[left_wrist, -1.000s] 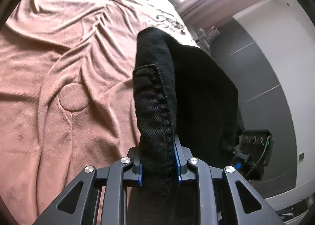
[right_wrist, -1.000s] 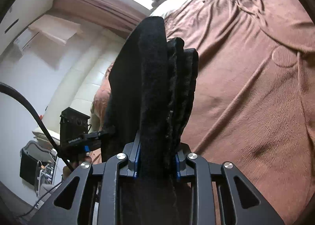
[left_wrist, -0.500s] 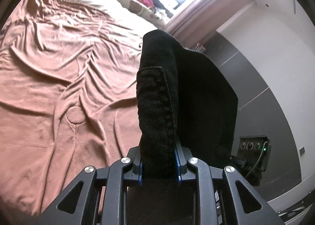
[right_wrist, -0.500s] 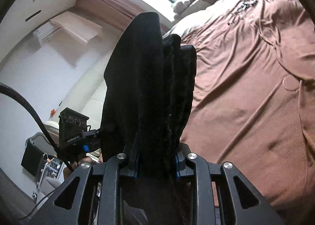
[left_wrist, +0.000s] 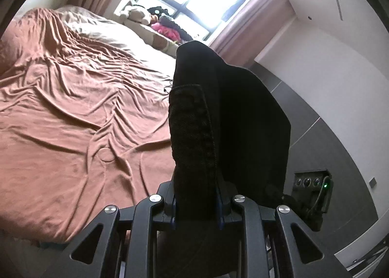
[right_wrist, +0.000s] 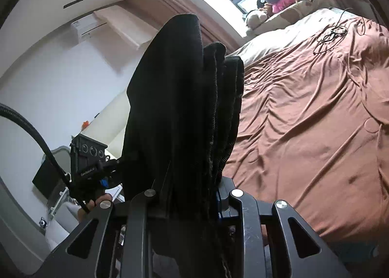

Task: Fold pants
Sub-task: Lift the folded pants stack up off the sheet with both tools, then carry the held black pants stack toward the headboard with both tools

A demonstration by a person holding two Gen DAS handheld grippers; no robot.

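Observation:
The black pants [left_wrist: 218,117] hang in the air between my two grippers, held up above the bed. My left gripper [left_wrist: 195,207] is shut on a thick hemmed edge of the pants. My right gripper [right_wrist: 189,202] is shut on several bunched layers of the same pants [right_wrist: 180,98]. The cloth stands up in front of each camera and hides the fingertips. The right gripper shows past the cloth in the left wrist view [left_wrist: 313,188]; the left gripper shows in the right wrist view [right_wrist: 90,163].
A bed with a wrinkled brown blanket [left_wrist: 73,108] lies below; it also shows in the right wrist view [right_wrist: 304,120]. A black cable [right_wrist: 333,35] lies on it. Soft toys [left_wrist: 158,20] sit on the window sill. A white wall [left_wrist: 328,47] stands alongside.
Both grippers have risen and tilted up with the pants still clamped; the bed has dropped lower in view and the window and walls have come into sight.

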